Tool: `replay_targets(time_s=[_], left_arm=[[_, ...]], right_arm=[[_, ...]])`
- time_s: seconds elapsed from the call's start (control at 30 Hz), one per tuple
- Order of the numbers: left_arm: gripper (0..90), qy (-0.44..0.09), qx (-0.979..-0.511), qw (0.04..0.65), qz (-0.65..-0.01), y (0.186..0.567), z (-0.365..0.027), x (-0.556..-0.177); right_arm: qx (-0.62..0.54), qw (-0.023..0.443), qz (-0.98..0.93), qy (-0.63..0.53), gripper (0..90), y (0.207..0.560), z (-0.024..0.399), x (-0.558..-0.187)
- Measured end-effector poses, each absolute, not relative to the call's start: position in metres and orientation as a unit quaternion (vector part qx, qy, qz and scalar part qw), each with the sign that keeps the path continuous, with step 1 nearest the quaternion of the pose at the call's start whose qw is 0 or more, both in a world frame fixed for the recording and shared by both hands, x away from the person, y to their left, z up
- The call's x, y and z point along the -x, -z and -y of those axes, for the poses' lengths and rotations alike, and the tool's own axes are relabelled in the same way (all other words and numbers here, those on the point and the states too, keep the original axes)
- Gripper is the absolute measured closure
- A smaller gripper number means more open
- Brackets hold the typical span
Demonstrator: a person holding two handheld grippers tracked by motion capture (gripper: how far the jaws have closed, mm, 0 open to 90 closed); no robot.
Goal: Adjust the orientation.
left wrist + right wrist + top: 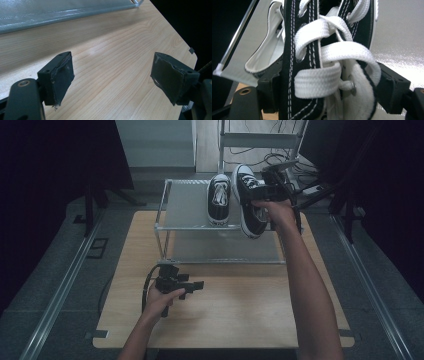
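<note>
A black sneaker with white laces (219, 199) lies on the top shelf of a grey metal shoe rack (185, 205), toe toward me. Right of it hangs a second matching sneaker (247, 207), tilted over the shelf's right part, with my right gripper (266, 191) shut on it. In the right gripper view both jaws press the sneaker's laced upper (312, 62) from either side, and my right gripper (324, 93) has the grey shelf behind it. My left gripper (194, 286) rests low over the wooden table (250, 315), open, and my left gripper (113, 77) has nothing between its pads (62, 75).
The rack's lower shelf (50, 12) sits just beyond the left gripper. The table's right corner (190, 52) drops off to dark floor. Cables (270, 157) and a metal frame (260, 140) stand behind the rack. Floor rails (60, 290) run along both sides.
</note>
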State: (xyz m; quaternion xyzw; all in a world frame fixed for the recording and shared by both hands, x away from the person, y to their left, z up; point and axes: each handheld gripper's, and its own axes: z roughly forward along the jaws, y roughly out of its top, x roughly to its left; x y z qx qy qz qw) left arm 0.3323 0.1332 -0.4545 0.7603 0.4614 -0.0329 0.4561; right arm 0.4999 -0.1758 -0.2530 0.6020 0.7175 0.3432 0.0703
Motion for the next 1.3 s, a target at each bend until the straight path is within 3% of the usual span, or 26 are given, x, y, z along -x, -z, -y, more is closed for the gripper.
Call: replay_targets(time_s=[0.6, 1.3], left_arm=[[18.3, 0.034, -0.761, 0.456, -0.460, 0.456, -0.136, -0.333], [18.3, 0.035, -0.759, 0.460, -0.459, 0.455, -0.137, -0.331]], right_arm=[[-0.655, 0.064, -0.681, -0.322, 21.5, 0.266, 0.168, -0.540], [-0.678, 0.065, -0.660, -0.318, 21.5, 0.267, 0.166, -0.554]])
